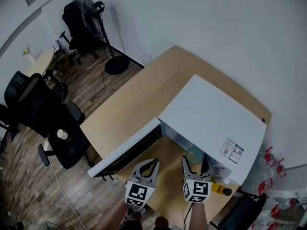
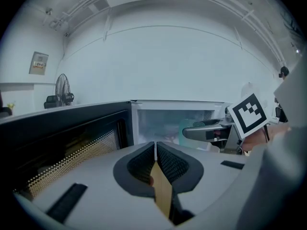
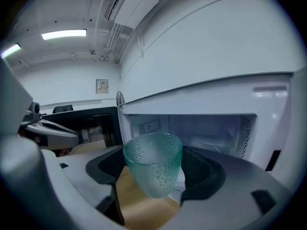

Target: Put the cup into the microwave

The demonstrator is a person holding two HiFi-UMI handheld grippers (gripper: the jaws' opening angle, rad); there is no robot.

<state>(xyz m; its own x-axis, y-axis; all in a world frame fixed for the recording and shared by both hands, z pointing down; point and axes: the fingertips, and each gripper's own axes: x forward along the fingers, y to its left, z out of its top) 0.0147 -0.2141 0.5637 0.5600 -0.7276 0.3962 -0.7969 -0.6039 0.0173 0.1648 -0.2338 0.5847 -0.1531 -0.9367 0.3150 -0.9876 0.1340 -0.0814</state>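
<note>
Head view, one microwave (image 1: 211, 119) ahead of two grippers, door (image 1: 127, 152) open beside left gripper (image 1: 148, 164), cavity (image 3: 206, 128) only in gripper views, right gripper (image 3: 156, 159) clamped on one green cup (image 3: 152, 174), seemingly just outside it, left gripper's jaws together, empty.

Counted: 1 microwave (image 1: 211, 119), 1 cup (image 1: 195, 154), 2 grippers, namely left gripper (image 1: 149, 166) and right gripper (image 1: 196, 162), 1 table (image 1: 144, 92), 1 fan (image 1: 88, 8), at least 2 chairs (image 1: 38, 111).

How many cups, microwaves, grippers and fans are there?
cup: 1
microwave: 1
grippers: 2, the left gripper and the right gripper
fan: 1
Total: 5
</note>
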